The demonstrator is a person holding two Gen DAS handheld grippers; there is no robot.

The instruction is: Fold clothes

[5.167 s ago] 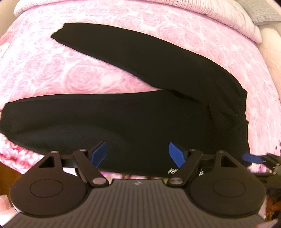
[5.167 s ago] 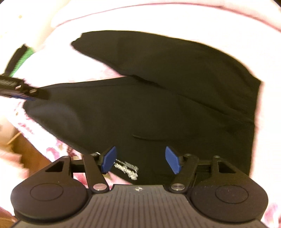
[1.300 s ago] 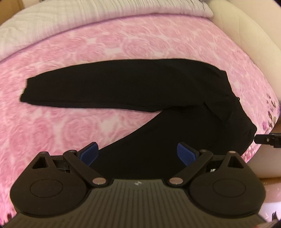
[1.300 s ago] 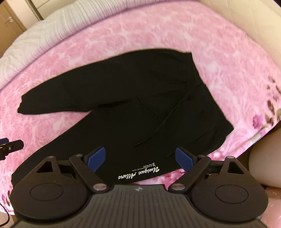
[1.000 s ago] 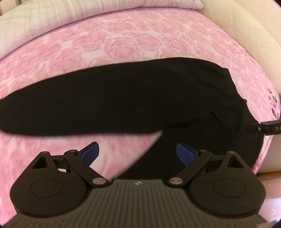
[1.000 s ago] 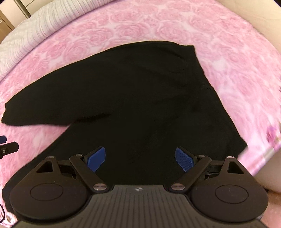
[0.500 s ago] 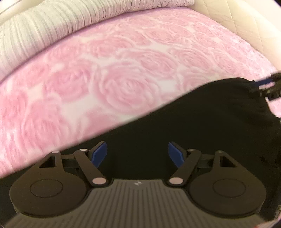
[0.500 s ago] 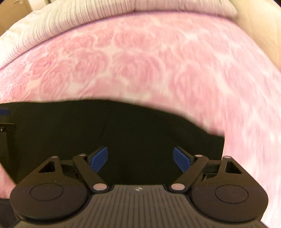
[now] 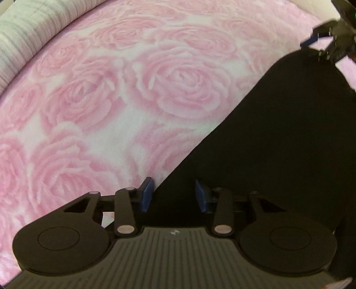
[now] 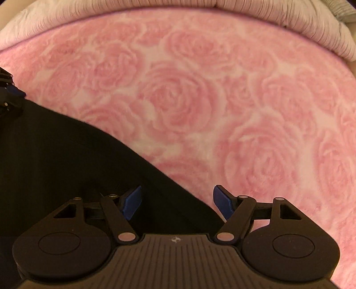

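- The rose-patterned pink blanket (image 10: 200, 100) fills both views, with a ribbed pale quilt (image 10: 278, 20) bunched along its far edge.
- The black garment (image 9: 289, 137) lies flat on the blanket: lower right in the left wrist view, lower left in the right wrist view, its far edge running as a slanted line across the roses.
- The left gripper (image 9: 174, 195) sits low over that edge, its blue pads parted with fabric showing between them; nothing is pinched. Its left pad is over bare blanket, its right over cloth.
- The right gripper (image 10: 176, 203) is spread wider, straddling the garment's edge the same way, holding nothing.
- Risks, as a judgement: if the jaws close this low, plush blanket pile could be caught along with the cloth, and the blanket would lift too. Black on black hides layers, so a pinch might take only the top ply and leave the fold skewed. Uneven grips at the two ends would drag the edge crooked.
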